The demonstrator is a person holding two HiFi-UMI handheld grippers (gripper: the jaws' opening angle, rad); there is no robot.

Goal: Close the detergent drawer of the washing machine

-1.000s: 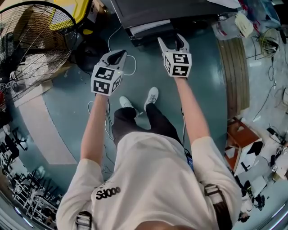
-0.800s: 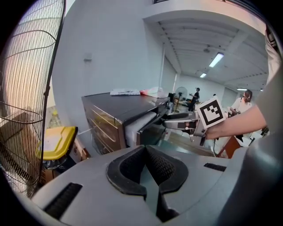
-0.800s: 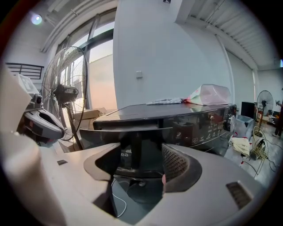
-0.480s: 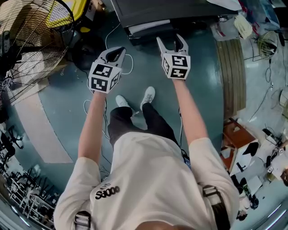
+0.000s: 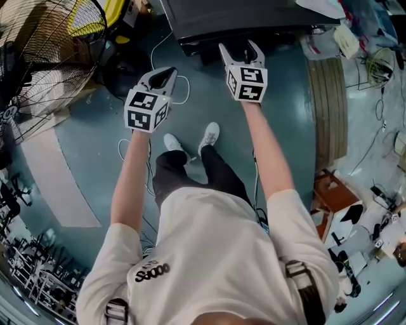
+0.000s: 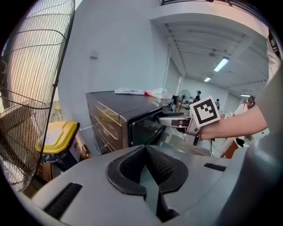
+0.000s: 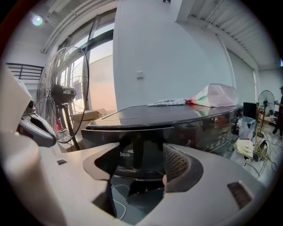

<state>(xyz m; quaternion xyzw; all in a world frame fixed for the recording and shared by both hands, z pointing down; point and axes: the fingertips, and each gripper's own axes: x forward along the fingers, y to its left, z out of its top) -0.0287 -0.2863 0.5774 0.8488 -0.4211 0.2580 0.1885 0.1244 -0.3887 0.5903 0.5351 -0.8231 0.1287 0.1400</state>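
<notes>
The dark washing machine stands at the top of the head view. Its detergent drawer sits almost flush in the front, with only a dark lip showing. My right gripper is open and its fingertips rest against that drawer front. In the right gripper view the drawer front fills the gap between the spread jaws of the right gripper. My left gripper hangs shut and empty to the left, apart from the machine. In the left gripper view the left gripper looks towards the machine.
A large floor fan stands at the left, close to the left gripper. A yellow-lidded bin sits beside the machine. White cable loops on the teal floor. A ribbed roll and clutter lie at the right.
My right gripper has moved forward against the drawer. The drawer's pale top, visible before, has slid into the machine. The left gripper has barely moved.
</notes>
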